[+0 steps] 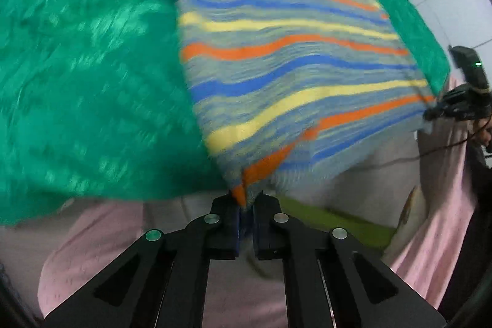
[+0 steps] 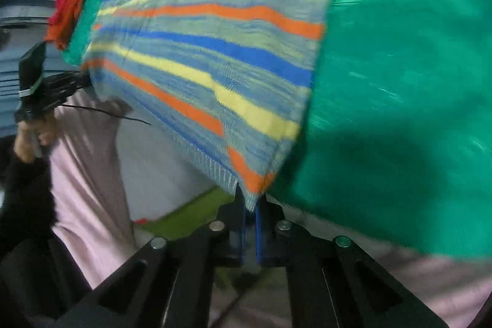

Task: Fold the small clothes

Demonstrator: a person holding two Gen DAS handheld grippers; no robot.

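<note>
Pinching striped garment (image 1: pixel 276 51) corners, both hand-held grippers (image 1: pixel 246 199) (image 2: pixel 250 199) clamp over green cloth (image 1: pixel 77 66)

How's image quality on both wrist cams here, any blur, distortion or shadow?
Left wrist view: motion blur smears the striped garment and green cloth; the left tool stays sharp; fisheye bends the edges. Right wrist view: same streaked blur, and a dark shadow falls on the green cloth near the right tool.

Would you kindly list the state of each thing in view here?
Striped top: spread on the cloth, near hem corners lifted.
Left gripper: shut on one hem corner.
Right gripper: shut on the other corner.
Green cloth: spread flat.
Red garment: bunched at the cloth's edge.
</note>
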